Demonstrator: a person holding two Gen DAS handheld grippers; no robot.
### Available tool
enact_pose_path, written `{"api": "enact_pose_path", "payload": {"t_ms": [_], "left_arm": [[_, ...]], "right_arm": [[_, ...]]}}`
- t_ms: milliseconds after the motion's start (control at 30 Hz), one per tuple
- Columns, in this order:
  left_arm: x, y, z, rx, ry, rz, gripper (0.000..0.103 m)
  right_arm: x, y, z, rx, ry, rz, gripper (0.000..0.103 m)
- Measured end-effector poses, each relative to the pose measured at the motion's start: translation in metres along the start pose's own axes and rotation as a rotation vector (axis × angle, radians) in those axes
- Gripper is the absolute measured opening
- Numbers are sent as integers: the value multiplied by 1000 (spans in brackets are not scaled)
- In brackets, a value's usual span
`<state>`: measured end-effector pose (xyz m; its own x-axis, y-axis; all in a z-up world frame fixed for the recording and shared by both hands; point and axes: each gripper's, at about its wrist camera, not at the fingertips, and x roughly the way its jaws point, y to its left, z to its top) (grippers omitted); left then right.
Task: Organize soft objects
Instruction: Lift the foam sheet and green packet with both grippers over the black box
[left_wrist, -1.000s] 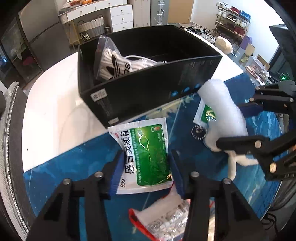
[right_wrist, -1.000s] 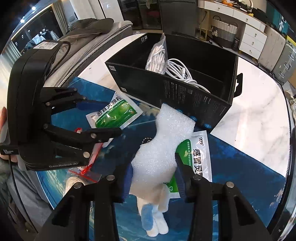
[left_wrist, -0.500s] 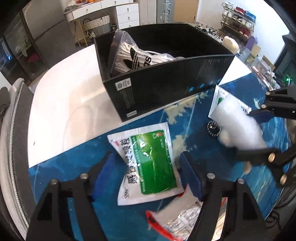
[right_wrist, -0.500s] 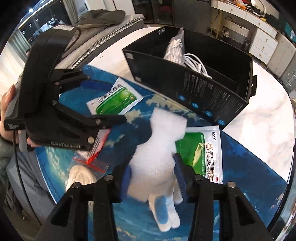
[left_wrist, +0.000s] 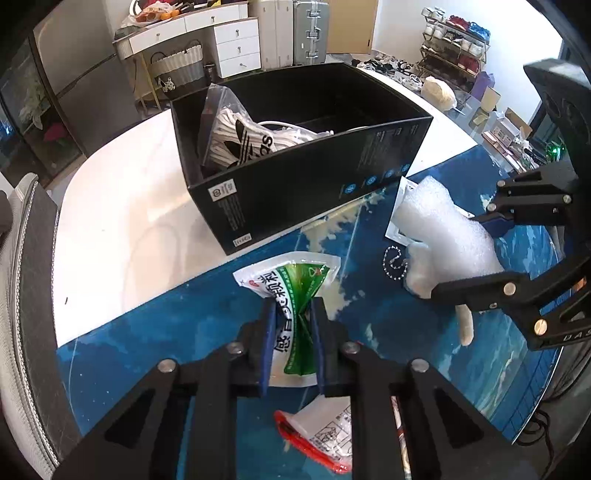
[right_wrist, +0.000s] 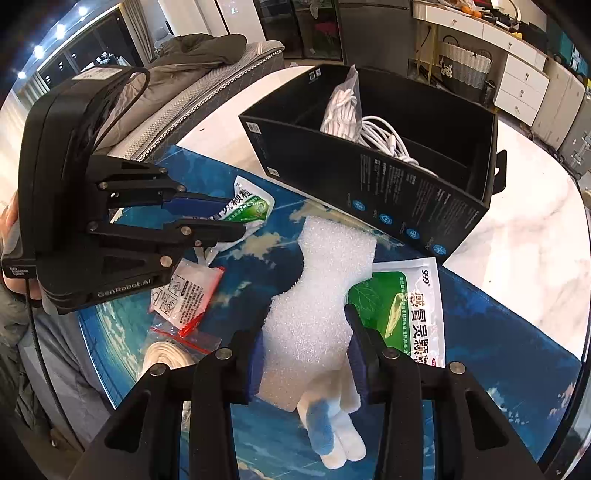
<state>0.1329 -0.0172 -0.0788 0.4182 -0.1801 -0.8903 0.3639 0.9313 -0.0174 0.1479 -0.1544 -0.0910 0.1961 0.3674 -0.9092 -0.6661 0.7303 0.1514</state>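
We hold the green-and-white sachet (left_wrist: 295, 317) pinched in the left gripper (left_wrist: 291, 343), whose jaws have just closed tight on it, crumpling its middle; its long axis runs away from us toward the black box (left_wrist: 303, 184), above the blue mat (left_wrist: 147, 332). The right gripper (right_wrist: 306, 354) has also just been closing and squeezes a white foam sheet (right_wrist: 317, 288), its long axis likewise pointing toward the box, with a white-and-blue glove (right_wrist: 328, 424) hanging below it at the jaws.

We count two green sachets: the one we grip and a second sachet (right_wrist: 413, 314) lying flat on the mat under the foam, marked "999" with Chinese characters. There is one red-edged zip bag (right_wrist: 188, 295) with a printed label we cannot read, and beside it a coil of white cord (right_wrist: 166, 356).

One black box stands on the white marble table (left_wrist: 122, 206), its near wall touching the mat's edge. Inside we see a clear bag (left_wrist: 236, 136) with the Adidas trefoil and white cables (right_wrist: 384, 144). The left gripper's body reads "GenRobot.AI".
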Motion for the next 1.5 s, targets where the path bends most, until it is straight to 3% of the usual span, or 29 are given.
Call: {"api": "enact_pose_path", "payload": {"t_ms": [200, 367, 567, 733, 967, 1100, 1500], "left_arm": [[-21, -5, -3, 33, -61, 8, 11], [-54, -6, 0, 32, -181, 18, 11], [-102, -6, -1, 45, -450, 66, 11], [-133, -7, -6, 64, -626, 103, 11], [-146, 9, -22, 45, -718, 132, 11], [-147, 11, -25, 50, -751, 135, 11], [-145, 4, -24, 30, -747, 124, 11]], "right_arm": [[-10, 2, 0, -2, -23, 2, 39], [-27, 3, 1, 7, -93, -6, 39], [-80, 18, 3, -30, -355, -93, 39], [-124, 35, -8, -86, -591, -178, 39], [-152, 49, -31, -121, -809, -225, 39], [-153, 50, -37, -122, -829, -229, 39], [-139, 57, -33, -123, -801, -220, 39]]}}
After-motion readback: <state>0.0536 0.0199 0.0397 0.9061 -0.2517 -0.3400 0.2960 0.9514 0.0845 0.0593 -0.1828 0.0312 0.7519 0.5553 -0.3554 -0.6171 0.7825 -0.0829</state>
